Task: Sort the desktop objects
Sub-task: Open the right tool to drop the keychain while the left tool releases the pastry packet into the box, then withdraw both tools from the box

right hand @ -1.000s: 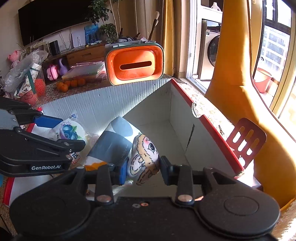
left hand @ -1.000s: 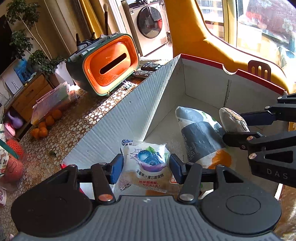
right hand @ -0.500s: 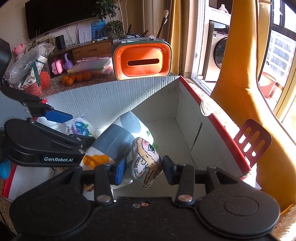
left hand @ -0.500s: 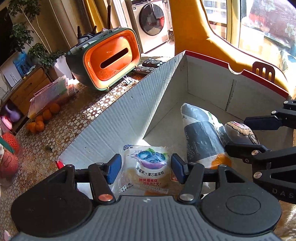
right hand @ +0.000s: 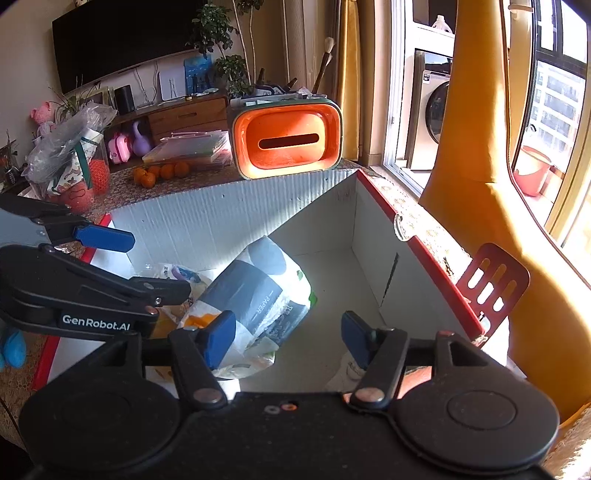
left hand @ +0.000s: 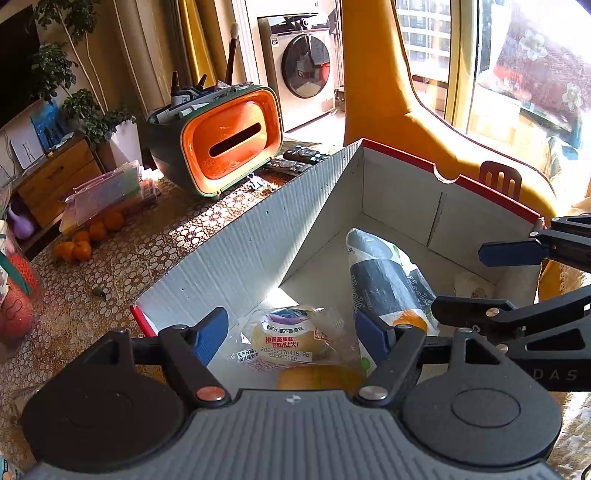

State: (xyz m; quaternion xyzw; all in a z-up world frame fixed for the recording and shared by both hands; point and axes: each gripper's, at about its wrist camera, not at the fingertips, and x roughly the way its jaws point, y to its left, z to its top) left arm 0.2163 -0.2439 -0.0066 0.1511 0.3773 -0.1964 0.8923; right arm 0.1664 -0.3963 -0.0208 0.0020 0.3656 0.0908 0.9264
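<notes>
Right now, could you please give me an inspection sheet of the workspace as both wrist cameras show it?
Surface: table under a patterned lace cover, sunlit.
Job's things: cardboard box with a red rim, open top; inside it lie a cake packet, a tissue pack and a small pale item, too washed out to name.
Clutter: orange tissue holder, oranges, remote controls, clear folder, red slotted chair back.
Grippers: left gripper open above the cake packet; right gripper open, empty.
Cables: nothing seen.
Surroundings: television, plants, washing machine, yellow curtain.
</notes>
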